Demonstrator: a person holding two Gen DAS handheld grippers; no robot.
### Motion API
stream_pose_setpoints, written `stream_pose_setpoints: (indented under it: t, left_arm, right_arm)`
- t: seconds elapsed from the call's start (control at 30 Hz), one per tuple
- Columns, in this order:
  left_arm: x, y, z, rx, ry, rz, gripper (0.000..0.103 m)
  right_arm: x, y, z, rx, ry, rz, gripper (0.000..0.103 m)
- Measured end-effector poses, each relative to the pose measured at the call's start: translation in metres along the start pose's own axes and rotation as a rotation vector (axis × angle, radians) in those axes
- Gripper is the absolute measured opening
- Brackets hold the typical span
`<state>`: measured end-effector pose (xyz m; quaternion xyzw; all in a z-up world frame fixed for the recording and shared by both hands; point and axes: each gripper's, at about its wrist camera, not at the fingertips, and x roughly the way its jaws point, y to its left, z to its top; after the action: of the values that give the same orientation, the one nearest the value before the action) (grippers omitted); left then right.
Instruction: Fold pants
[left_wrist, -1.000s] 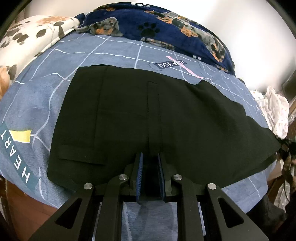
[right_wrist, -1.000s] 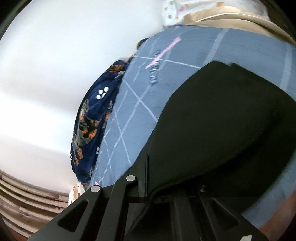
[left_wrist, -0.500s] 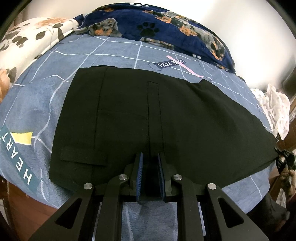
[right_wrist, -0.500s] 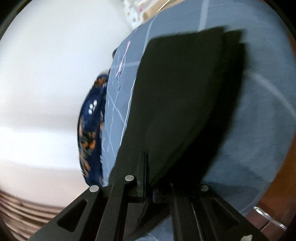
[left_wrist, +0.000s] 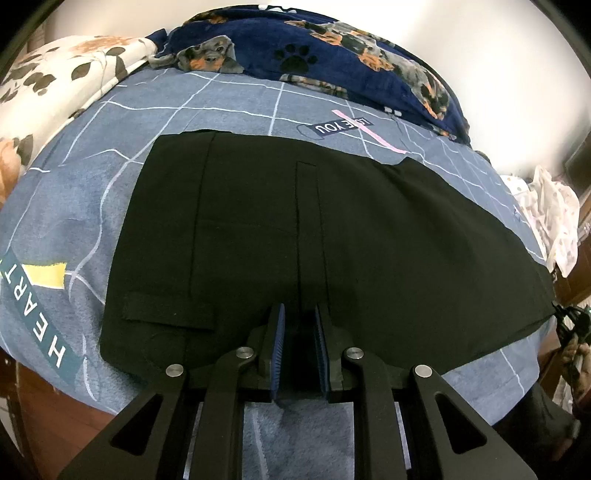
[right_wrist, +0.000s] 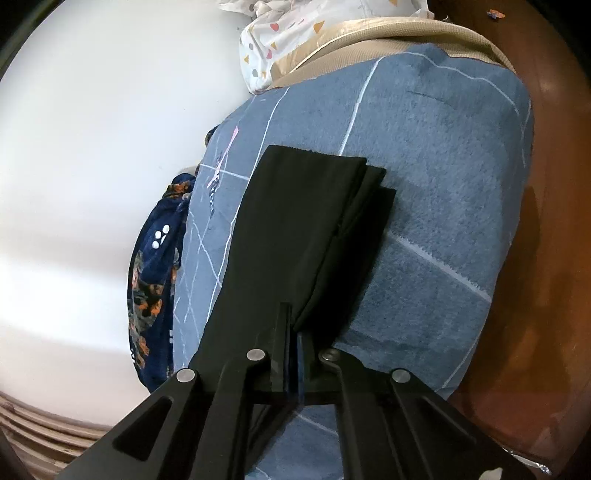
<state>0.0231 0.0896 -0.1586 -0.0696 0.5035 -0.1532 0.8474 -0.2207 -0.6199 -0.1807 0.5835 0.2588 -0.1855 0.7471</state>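
**Black pants spread on the bed, one gripper at each end**

The black pants (left_wrist: 332, 240) lie flat across a bed covered by a blue-grey bedsheet (left_wrist: 81, 192) with white grid lines and printed words. In the left wrist view the garment fills the middle of the frame, its waist end at about 9 o'clock and the legs running off toward 3 o'clock, where the fabric reaches the bed's edge.

The left gripper (left_wrist: 298, 325) sits at 6 o'clock on the near edge of the pants. Its blue-padded fingers (left_wrist: 277, 332) stand only slightly apart, with dark cloth in the narrow gap between them; they appear to be pinching that edge.

The right gripper (right_wrist: 293, 325) is closed tight on the pants at the leg end, the fabric rising from between its fingers. From there the layered legs stretch toward 12 o'clock, their stacked ends slightly offset.

A navy blanket with dog and paw prints (left_wrist: 332, 55) lies at 12 o'clock beyond the pants, a floral cream cover (left_wrist: 55, 85) at 10 o'clock, and a white patterned cloth (left_wrist: 554, 214) at 3 o'clock.
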Motion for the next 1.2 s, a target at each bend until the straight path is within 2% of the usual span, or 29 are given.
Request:
stream_pose_setpoints:
  t: [0.17,0.33,0.4,0.47,0.53,0.7,0.83,0.9,1.03,1.2]
  left_arm:
    - [-0.001,0.0,0.0,-0.001,0.005,0.004,0.018]
    - [-0.001,-0.001,-0.001,0.015,0.006,0.011,0.02]
    - [-0.002,-0.004,-0.002,0.018,0.007,0.012,0.023]
    - [-0.002,-0.006,-0.003,0.025,0.009,0.002,0.031]
    - [-0.002,-0.011,-0.003,0.042,0.008,0.005,0.036]
    - [-0.002,-0.016,-0.003,0.07,0.007,0.021,0.04]
    - [-0.001,-0.018,-0.003,0.076,0.007,0.02,0.044]
    - [-0.001,-0.02,-0.003,0.084,0.007,0.022,0.046]
    - [-0.001,-0.022,-0.003,0.092,0.01,0.026,0.048]
    - [-0.001,-0.021,-0.003,0.075,0.009,0.014,0.048]
  right_arm:
    - [-0.007,-0.006,0.001,0.017,-0.023,0.009,0.001]
    - [-0.008,0.0,0.003,-0.015,-0.026,-0.029,0.001]
    - [-0.008,0.003,0.003,-0.036,-0.033,-0.05,0.001]
    - [-0.007,0.002,0.004,-0.028,-0.03,-0.05,0.001]
    - [-0.007,0.001,0.004,-0.027,-0.03,-0.051,0.001]
    - [-0.006,-0.002,0.004,0.006,-0.017,-0.013,0.002]
    - [0.006,-0.005,-0.001,0.09,0.076,0.108,0.013]
    - [0.013,0.0,-0.011,0.118,0.117,0.176,0.027]
    - [0.032,0.03,-0.04,0.061,0.212,0.205,0.037]
    - [0.062,0.069,-0.08,-0.021,0.358,0.177,0.038]
